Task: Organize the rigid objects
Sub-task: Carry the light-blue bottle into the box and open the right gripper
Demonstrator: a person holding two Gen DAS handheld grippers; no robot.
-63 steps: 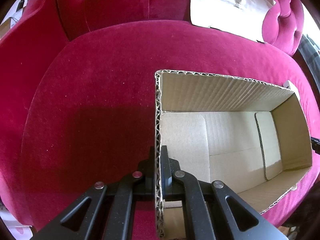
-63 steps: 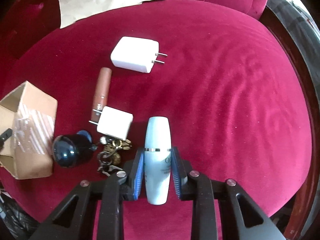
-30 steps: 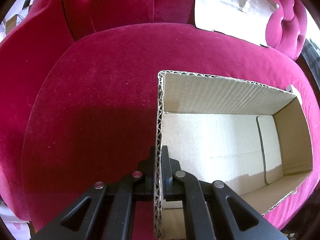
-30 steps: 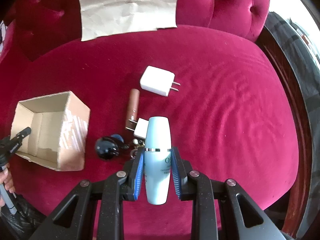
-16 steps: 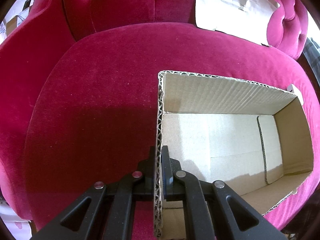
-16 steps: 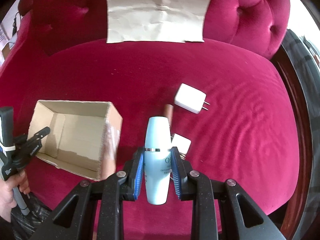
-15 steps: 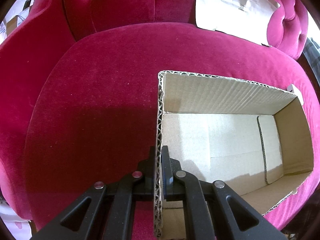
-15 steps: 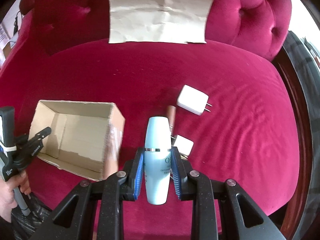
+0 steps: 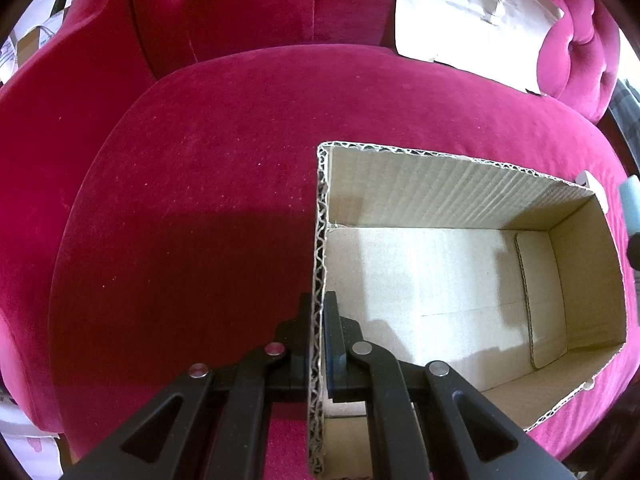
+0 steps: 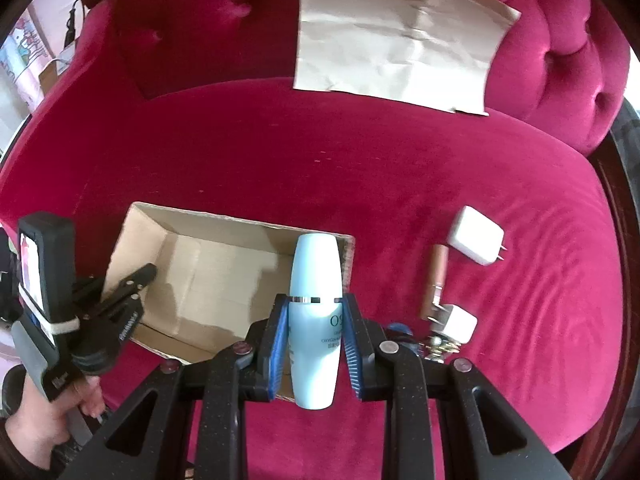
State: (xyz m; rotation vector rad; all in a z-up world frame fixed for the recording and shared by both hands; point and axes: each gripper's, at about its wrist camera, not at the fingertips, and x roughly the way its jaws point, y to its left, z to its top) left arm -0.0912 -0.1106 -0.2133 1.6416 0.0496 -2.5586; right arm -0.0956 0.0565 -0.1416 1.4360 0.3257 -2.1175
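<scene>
Right wrist view: right gripper (image 10: pixel 314 340) clamps bottle (image 10: pixel 316 280) above box (image 10: pixel 240 224) rim; left gripper (image 9: pixel 319 332) pinches wall (empty box). Early release risks the bottle bouncing outside.

Pale blue bottle (image 10: pixel 316 280) upright-tilted above open cardboard box (image 10: pixel 208 276); white chargers (image 10: pixel 476 240), brown tube (image 10: pixel 436 276) beside.
</scene>
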